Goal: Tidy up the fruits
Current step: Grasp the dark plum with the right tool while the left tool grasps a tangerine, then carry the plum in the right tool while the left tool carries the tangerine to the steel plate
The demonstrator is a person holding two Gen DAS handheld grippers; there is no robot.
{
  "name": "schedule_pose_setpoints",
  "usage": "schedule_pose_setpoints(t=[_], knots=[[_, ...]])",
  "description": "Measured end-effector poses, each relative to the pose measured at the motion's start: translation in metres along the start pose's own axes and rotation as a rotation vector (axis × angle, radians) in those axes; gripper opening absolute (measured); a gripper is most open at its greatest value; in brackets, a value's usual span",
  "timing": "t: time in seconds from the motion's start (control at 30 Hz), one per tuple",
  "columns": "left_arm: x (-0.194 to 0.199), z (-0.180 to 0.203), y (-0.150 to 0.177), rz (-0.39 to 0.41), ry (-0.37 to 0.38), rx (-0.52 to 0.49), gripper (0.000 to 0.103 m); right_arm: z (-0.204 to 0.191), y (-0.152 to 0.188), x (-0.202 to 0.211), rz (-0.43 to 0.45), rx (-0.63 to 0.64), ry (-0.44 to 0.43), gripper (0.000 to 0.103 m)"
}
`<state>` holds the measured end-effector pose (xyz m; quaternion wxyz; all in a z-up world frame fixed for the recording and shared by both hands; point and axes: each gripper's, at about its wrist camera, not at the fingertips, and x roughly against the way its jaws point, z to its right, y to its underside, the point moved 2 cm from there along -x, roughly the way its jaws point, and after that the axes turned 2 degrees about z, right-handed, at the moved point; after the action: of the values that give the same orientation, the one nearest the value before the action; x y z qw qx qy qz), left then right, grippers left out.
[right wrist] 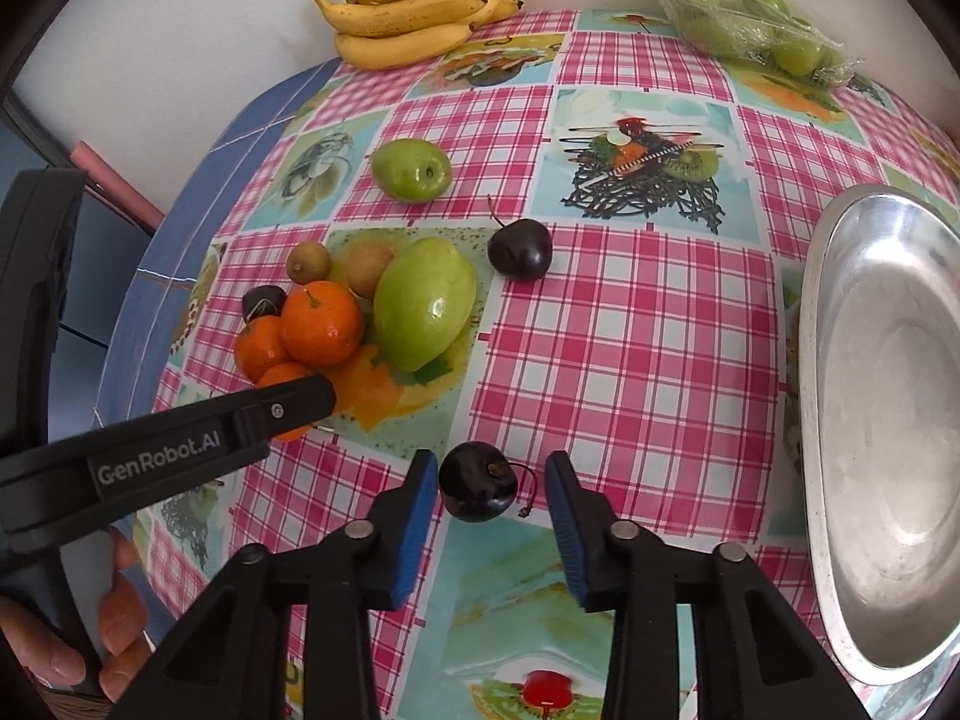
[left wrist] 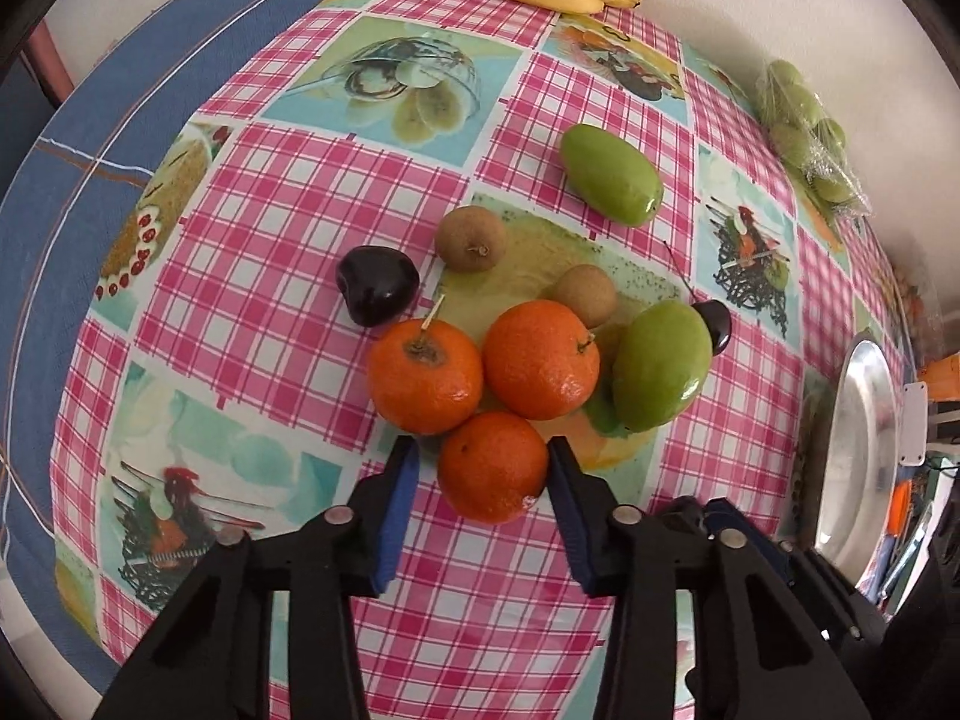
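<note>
My left gripper (left wrist: 480, 456) is open, its blue pads on either side of the nearest of three oranges (left wrist: 492, 467), without a firm hold. Two more oranges (left wrist: 425, 375) (left wrist: 540, 359) sit just beyond, with a green fruit (left wrist: 660, 365), two brown longans (left wrist: 471, 238) and dark cherries (left wrist: 376, 293) around them. My right gripper (right wrist: 489, 480) is open around a dark cherry (right wrist: 478, 481) lying on the checked tablecloth. The left gripper's black finger (right wrist: 180, 438) shows at the orange pile (right wrist: 321, 323) in the right wrist view.
A silver metal tray (right wrist: 888, 420) lies at the table's right edge. Bananas (right wrist: 414, 12) and a wrapped pack of green fruit (right wrist: 750, 18) sit by the back wall. Another green fruit (right wrist: 411, 170) and a cherry (right wrist: 519, 250) lie mid-table. The table's left edge is near.
</note>
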<state>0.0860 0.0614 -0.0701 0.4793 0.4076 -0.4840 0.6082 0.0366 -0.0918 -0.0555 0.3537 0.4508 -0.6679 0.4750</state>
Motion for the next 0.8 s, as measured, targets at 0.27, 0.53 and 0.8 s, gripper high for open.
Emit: schedule_pose_setpoints(t=[0.27,0.53,0.8], knots=[[0.0014,0.0009,-0.0021,0.002,0.000,0.010,0.037,-0.0022,0.0014,-0.0008,-0.013,0.001,-0.011,0.033],[-0.0015,0.0035,-0.0025,-0.007,-0.022,0.008,0.037,-0.0049,0.0030,-0.0037,-0.020,0.021,0.001,0.033],[-0.0003,0.0045,0.0012,-0.006,-0.057,0.011,0.036,-0.0049,0.0034,-0.0038,-0.018,0.026,-0.008,0.029]])
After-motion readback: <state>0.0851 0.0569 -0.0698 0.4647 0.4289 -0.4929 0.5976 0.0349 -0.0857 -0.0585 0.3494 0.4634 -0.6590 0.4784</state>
